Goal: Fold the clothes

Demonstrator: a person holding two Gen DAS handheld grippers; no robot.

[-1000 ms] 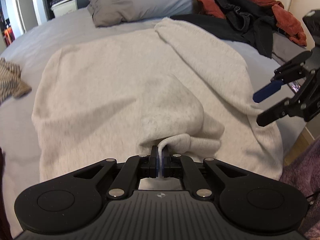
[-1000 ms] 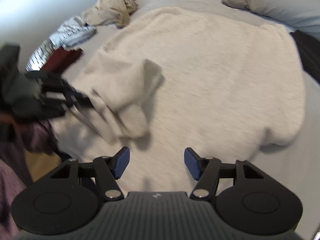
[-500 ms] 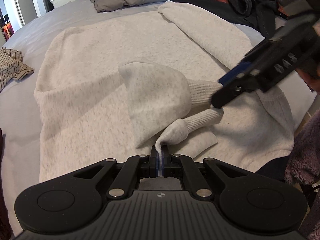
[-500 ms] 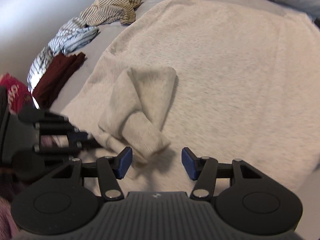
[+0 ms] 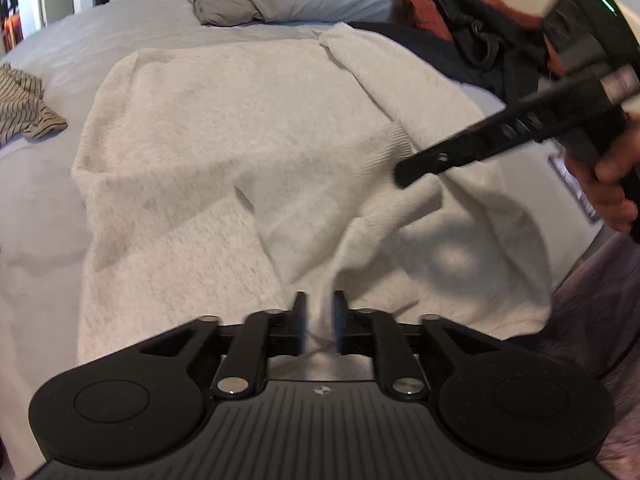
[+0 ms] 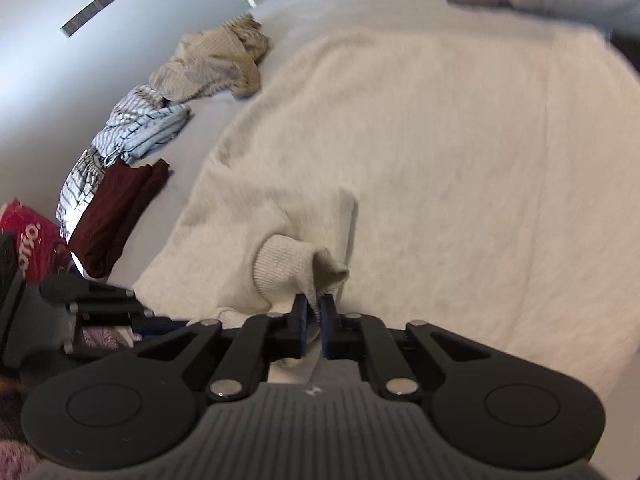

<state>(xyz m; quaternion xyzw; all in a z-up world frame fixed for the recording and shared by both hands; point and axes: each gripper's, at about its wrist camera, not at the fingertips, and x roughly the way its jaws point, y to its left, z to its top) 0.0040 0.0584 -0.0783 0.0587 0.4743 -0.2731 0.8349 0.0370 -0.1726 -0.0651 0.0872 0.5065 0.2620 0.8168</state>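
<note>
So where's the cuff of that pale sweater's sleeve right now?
In the right wrist view the ribbed cuff sits low and centre, pinched in the right gripper, lying on the cream sweater spread over the bed.

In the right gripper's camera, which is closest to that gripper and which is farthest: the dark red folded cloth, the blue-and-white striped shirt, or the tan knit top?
From the right gripper, all lie up and to its left on the bed:
1. Dark red folded cloth, nearest, by the bed's edge.
2. Blue-and-white striped shirt, just beyond it.
3. Tan knit top, farthest, crumpled.
</note>
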